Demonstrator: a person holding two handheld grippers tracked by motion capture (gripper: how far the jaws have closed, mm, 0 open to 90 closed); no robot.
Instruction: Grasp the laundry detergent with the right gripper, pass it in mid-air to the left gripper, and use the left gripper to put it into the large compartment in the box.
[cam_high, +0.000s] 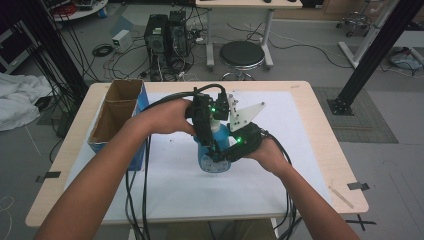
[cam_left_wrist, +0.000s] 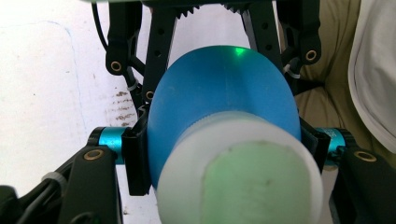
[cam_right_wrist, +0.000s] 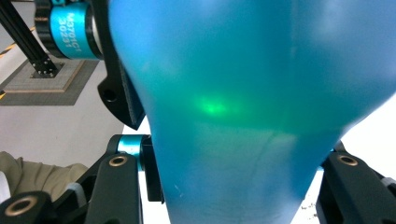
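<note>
High view: a blue bottle (cam_high: 214, 159) stands upright near the middle of the white mat (cam_high: 300, 150), its long axis vertical, held between both tools. The left gripper (cam_high: 212, 142) comes down on it from above and behind; the right gripper (cam_high: 226, 154) meets it from the right side, lower on the body. Both hands are at the bottle, neither nearer. An open cardboard box (cam_high: 116, 114) sits well apart at the left edge of the table (cam_high: 320, 130); nothing stands between bottle and box

Left gripper view: the white cap (cam_left_wrist: 243, 179) points toward the camera, the blue shoulder behind it; the left gripper's (cam_left_wrist: 224, 149) jaws press just below the cap, closed on the neck region. The other gripper's black links show beyond the bottle

Right gripper view: the blue body narrows downward between the right gripper's (cam_right_wrist: 233, 182) jaws, which are clamped on it. Judged from this double hold, the coming move is a twist about the vertical axis, cap against body
</note>
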